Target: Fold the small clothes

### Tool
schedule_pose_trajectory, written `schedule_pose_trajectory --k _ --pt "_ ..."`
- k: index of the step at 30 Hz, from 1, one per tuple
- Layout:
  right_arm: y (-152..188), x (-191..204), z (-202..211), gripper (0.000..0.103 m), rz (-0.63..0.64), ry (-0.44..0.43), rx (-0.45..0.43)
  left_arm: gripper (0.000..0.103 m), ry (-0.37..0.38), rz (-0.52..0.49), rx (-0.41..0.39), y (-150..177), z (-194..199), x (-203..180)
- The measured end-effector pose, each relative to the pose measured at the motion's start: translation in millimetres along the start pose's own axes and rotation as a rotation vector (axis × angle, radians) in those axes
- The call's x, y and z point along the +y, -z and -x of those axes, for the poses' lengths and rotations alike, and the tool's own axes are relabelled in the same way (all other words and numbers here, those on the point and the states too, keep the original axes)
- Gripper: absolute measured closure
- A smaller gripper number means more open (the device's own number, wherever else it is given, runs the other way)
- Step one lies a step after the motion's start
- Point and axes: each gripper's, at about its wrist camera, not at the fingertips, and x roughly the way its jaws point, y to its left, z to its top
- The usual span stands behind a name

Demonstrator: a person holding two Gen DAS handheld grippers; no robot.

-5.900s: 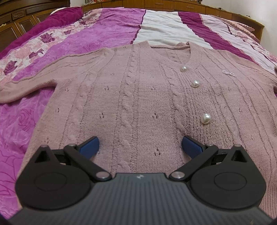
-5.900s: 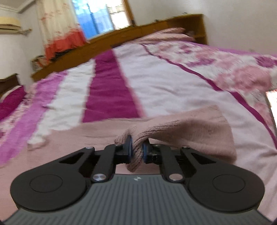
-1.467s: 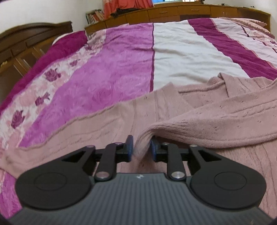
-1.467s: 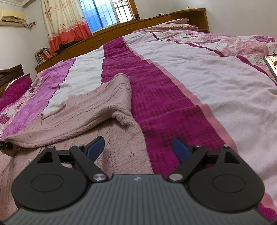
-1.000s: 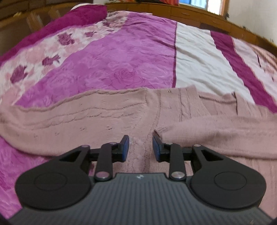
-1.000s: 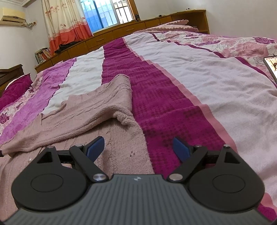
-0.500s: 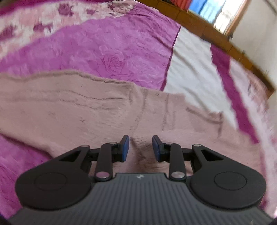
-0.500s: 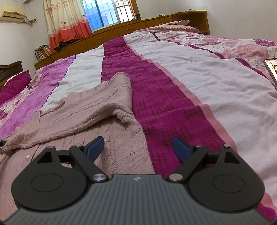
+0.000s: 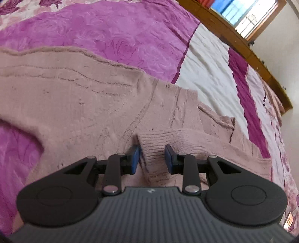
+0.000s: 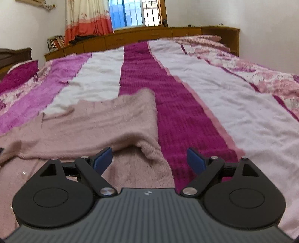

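Note:
A dusty-pink knitted sweater [image 9: 74, 97] lies spread on the bed, its right sleeve folded across the body. The ribbed cuff [image 9: 155, 142] of that sleeve lies between the blue pads of my left gripper [image 9: 151, 160]. The jaws stand a little apart and do not pinch the cuff. In the right wrist view the sweater [image 10: 104, 123] shows its folded shoulder edge [image 10: 147, 149] just ahead of my right gripper [image 10: 149, 158]. This gripper is wide open and holds nothing.
The bedspread [image 9: 130, 33] has purple, white and magenta stripes and reaches far beyond the sweater [image 10: 233, 104]. A wooden shelf unit [image 10: 149, 35] runs along the far side under a window [image 10: 130, 13], with a curtain [image 10: 87, 20] at its left.
The left gripper has rolled and dipped, and the cuff now lies between its pads instead of beside the right one. The right gripper has shifted sideways, bringing the folded edge between its fingers.

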Motion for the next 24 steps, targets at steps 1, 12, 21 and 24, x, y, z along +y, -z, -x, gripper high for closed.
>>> schedule_pose_trajectory --k 1,12,21,24 --pt "4 -1 -5 0.012 -0.002 0.005 0.015 0.071 0.002 0.006 -0.006 2 1 0" --pt "13 -4 -12 0.012 -0.014 -0.001 0.000 0.067 -0.121 -0.193 -0.109 20 -9 -31" --pt "5 -4 -4 0.012 -0.037 -0.003 -0.070 0.091 -0.162 -0.282 -0.154 -3 -3 -40" --pt "5 -2 -9 0.012 -0.018 0.009 -0.051 0.091 -0.170 -0.305 -0.209 -20 3 -42"
